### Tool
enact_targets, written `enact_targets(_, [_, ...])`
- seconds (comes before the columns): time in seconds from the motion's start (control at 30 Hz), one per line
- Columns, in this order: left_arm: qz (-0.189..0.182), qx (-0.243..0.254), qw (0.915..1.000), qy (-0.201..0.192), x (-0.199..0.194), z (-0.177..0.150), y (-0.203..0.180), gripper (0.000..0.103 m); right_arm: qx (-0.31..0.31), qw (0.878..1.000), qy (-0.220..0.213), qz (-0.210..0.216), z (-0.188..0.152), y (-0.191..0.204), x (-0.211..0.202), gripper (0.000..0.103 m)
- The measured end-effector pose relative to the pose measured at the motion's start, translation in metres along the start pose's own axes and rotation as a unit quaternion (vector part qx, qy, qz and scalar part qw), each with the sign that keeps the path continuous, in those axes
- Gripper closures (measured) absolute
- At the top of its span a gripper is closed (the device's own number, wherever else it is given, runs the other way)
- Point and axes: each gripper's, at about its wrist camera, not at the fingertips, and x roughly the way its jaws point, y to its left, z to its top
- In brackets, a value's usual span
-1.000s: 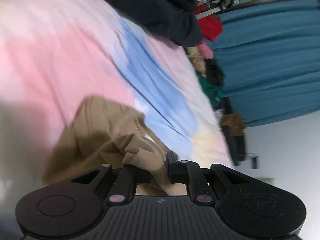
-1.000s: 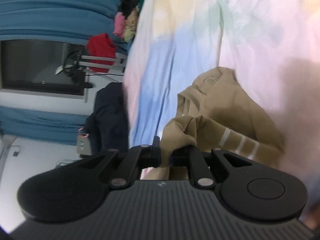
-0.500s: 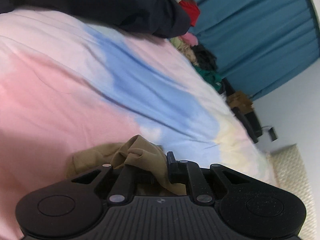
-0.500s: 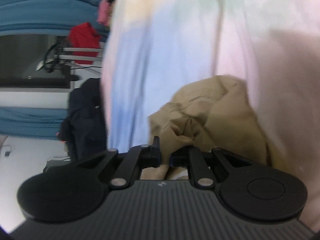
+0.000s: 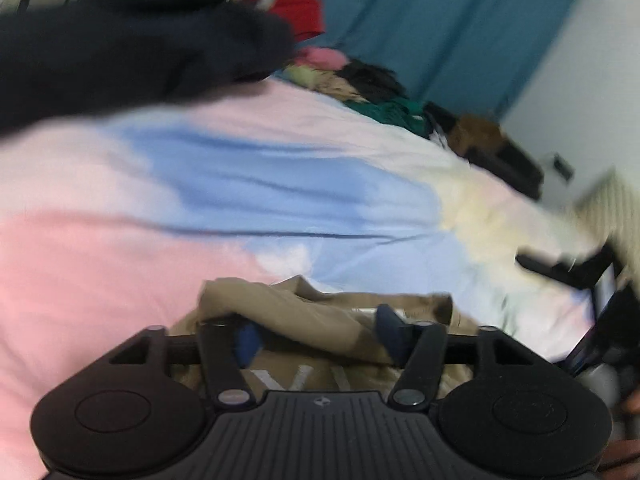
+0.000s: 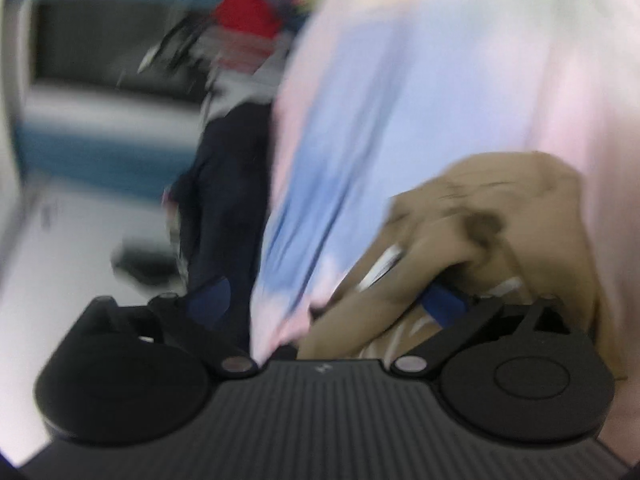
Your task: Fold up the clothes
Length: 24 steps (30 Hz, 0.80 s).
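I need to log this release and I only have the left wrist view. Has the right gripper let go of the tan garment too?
Observer: The right gripper is opening wide; its pads no longer press the tan garment, though a fold lies between them.
Operator: What is beyond that gripper?
Observer: A dark garment hangs off the edge of the bed sheet.
Operator: Anything on the tan cloth?
Observer: White stripes show, blurred.

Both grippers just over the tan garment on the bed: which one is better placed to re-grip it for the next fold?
Probably left: the left gripper is opening with a tan garment fold squarely between its jaws; the right gripper's blurred span is half bedsheet.
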Motion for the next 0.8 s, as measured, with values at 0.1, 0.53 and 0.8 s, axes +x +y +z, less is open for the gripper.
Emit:
enact_targets(0.1, [0.017, 0.027, 0.9992, -0.024, -0.015, -0.006, -0.014, 0.023, -0.119, 0.991, -0.039, -0.042, -0.018, 0.033, -0.014, 0.0])
enact_targets(0.53, [0.085, 0.063, 0.9943, 0.015, 0.017, -0.017, -0.002, 0.019, -0.307, 0.923, -0.028, -0.23, -0.032, 0.035, 0.056, 0.033])
enact_targets(0.8, [0.088, 0.075, 0.9932, 0.013, 0.018, -0.02, -0.002, 0.019, -0.334, 0.911, -0.036, -0.241, -0.042, 0.038, 0.059, 0.033])
